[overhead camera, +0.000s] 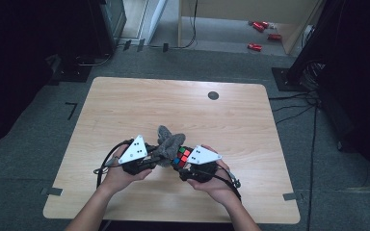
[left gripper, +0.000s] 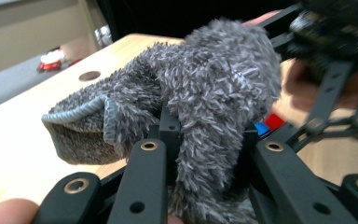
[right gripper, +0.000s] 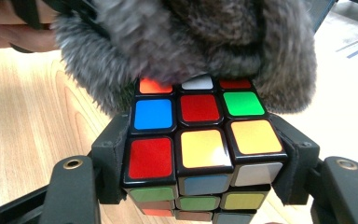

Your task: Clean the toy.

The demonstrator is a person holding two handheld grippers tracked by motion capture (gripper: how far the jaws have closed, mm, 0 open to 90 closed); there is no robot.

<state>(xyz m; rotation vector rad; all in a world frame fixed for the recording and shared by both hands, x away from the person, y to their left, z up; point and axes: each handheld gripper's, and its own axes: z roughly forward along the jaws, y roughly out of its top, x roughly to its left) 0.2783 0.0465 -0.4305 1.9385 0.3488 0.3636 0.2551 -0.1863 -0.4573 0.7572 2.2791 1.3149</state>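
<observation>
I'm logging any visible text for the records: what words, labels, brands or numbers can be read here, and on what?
None: no readable text in any view.
Puzzle cube: plain coloured stickers, no print.
Grey fluffy cloth: no tag showing.
Red items on the floor: too small and blurred to read.
Grey plates on the tongs: only black dots, no writing.

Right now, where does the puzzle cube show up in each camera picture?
High view: puzzle cube lies low centre, beside the grey cloth.
Left gripper view: a blue and red sliver right of centre, behind the cloth.
Right gripper view: centre, between the black jaws.
Shared landmark: the grey cloth touching it.
</observation>
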